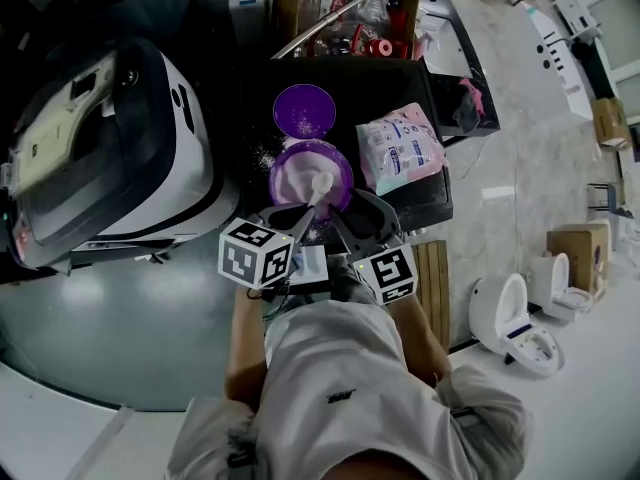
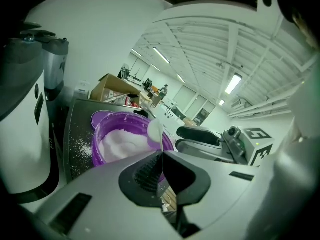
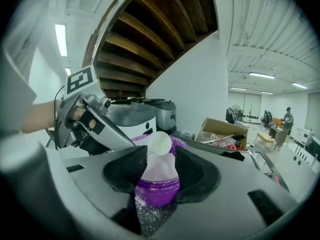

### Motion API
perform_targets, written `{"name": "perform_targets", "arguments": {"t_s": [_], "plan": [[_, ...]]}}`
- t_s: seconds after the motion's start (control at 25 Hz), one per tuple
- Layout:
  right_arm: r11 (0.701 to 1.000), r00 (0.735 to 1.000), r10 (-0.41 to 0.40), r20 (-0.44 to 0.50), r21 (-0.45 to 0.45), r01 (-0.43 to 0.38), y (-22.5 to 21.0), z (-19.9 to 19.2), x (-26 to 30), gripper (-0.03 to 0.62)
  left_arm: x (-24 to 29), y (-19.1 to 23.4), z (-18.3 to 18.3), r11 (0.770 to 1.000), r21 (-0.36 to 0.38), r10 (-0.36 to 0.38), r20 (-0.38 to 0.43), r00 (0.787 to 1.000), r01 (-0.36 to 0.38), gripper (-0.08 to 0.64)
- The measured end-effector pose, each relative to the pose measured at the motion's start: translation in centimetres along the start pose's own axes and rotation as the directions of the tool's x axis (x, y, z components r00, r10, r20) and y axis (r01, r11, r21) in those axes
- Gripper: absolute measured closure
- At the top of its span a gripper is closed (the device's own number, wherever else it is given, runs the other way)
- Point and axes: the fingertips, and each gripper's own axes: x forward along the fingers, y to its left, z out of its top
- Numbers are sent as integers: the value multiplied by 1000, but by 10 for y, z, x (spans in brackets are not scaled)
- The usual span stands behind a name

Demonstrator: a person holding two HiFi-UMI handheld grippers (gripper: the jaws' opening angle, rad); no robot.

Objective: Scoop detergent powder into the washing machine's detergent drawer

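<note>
**Left fingers point(image 2: 146, 175) pinch scoop point(image 2: 154, 130) over tub point(image 2: 98, 151); right fingers point(image 3: 125, 171) apart**

Left gripper point(image 2: 161, 159) has its jaws closed together on the thin handle of the white scoop. The scoop's bowl stands up just past the fingertips, above the near rim of the purple tub. The tub is open and filled with white powder point(image 2: 122, 143).

Right gripper point(image 3: 160, 170) holds nothing. Its jaws stand moderately apart, and the tub's purple wall and the scoop's round bowl show through the gap, just ahead of the tips. Whether the pads touch the wall cannot be told.

From the head view the tub sits on a black table point(image 1: 425, 193), with both grippers side by side at its 6 o'clock, the left one reaching in with the scoop. The purple lid point(image 1: 303, 110) lies flat at the tub's 12 o'clock, just beside it. Spilled powder grains point(image 1: 256, 154) speckle the table at 10 o'clock. A pink-and-white pouch point(image 1: 400, 146) lies at 2 o'clock, near the tub. The white washer point(image 1: 100, 158) stands at 9 o'clock, apart from the table. An open cardboard box point(image 1: 345, 8) of clutter is at 12 o'clock, beyond the lid.
</note>
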Motion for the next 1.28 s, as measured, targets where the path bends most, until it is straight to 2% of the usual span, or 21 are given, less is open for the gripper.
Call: {"name": "perform_targets", "arguments": {"t_s": [0.2,0.4,0.68,0.96,1.28], "plan": [[1000,1000,-21,-2,-4,21,5,4,-5,423,-7,-2,4,1000,17,-5,28,1000,4,545],[1000,1000,3,24,-23,-3,7,8,-10,423,-13,-10,7,999,24,28,60,998,-29,545],[994,993,104,59,-36,-102,9,10,-15,423,-17,-21,7,992,-8,124,101,987,-124,545],[980,977,194,84,-51,-191,11,7,-30,423,-24,-36,-6,975,-66,219,136,966,-212,545],[966,962,256,93,-68,-250,28,3,-51,423,-42,-52,-27,956,-115,286,170,943,-270,545]]}}
